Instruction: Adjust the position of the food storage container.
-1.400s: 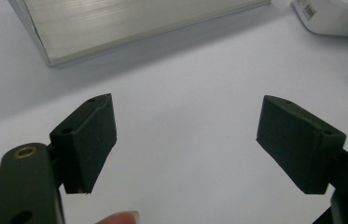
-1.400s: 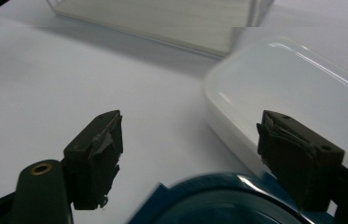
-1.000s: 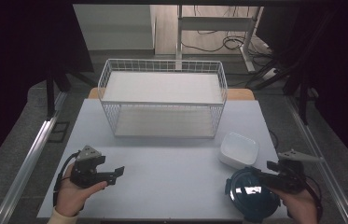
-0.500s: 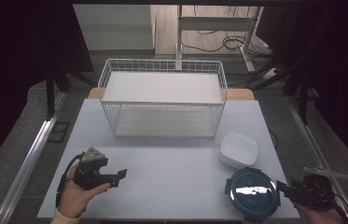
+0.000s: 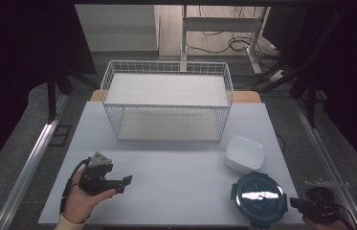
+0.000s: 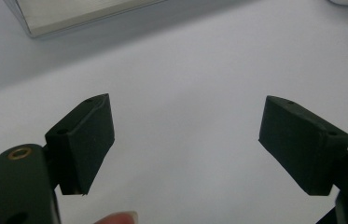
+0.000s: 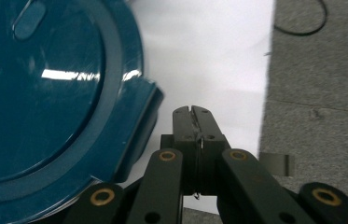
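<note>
right gripper (image 7: 192, 111) has just pressed its jaws together, empty, beside the blue lid (image 7: 45, 102) at nine o'clock; left gripper (image 6: 185, 140) spread.

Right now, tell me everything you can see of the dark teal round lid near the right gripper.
The teal lid is round, glossy and looks like plastic, with a raised ring, a flat centre that reflects light, an oval mark near its edge, and latch tabs jutting from the rim. It lies flat at the table's near right corner, close beside the white container. The right gripper sits just off one tab, jaws shut on nothing, not clearly touching it.
</note>
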Tool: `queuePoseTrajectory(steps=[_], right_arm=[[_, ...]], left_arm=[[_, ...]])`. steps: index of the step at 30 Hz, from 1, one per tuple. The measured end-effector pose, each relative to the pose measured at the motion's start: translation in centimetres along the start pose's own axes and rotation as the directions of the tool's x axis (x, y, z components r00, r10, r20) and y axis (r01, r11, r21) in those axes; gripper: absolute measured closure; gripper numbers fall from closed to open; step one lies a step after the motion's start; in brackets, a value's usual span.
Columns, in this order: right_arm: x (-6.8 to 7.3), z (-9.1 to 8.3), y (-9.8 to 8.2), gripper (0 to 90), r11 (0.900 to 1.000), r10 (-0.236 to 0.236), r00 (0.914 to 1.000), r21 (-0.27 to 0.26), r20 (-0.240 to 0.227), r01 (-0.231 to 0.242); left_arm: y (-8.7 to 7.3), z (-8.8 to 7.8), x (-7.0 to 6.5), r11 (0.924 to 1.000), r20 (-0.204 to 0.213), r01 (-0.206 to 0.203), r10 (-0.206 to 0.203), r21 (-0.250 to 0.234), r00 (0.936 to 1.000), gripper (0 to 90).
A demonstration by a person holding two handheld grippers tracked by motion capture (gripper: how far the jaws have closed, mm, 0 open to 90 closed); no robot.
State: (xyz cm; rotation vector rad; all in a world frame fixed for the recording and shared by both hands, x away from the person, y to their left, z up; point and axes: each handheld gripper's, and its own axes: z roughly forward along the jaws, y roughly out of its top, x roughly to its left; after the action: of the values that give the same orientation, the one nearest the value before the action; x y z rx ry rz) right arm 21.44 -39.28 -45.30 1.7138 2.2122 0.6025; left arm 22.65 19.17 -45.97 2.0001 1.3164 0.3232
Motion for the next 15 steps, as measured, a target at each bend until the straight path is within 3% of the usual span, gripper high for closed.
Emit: queuePoseTrajectory(steps=[7, 15], right_arm=[[0.8, 1.2, 0.1, 89.8, 0.996, -0.078, 0.9969, 0.045, 0.013, 0.077], [1.0, 1.2, 0.1, 89.9, 0.992, -0.127, 0.9917, 0.023, -0.019, 0.127]], left_arm=[[-0.1, 0.3, -0.1, 0.9999, 0.0, -0.003, 0.003, 0.01, 1.0, 17.5], [-0.1, 0.7, -0.2, 0.9997, 0.002, -0.007, 0.006, 0.022, 1.0, 17.5]])
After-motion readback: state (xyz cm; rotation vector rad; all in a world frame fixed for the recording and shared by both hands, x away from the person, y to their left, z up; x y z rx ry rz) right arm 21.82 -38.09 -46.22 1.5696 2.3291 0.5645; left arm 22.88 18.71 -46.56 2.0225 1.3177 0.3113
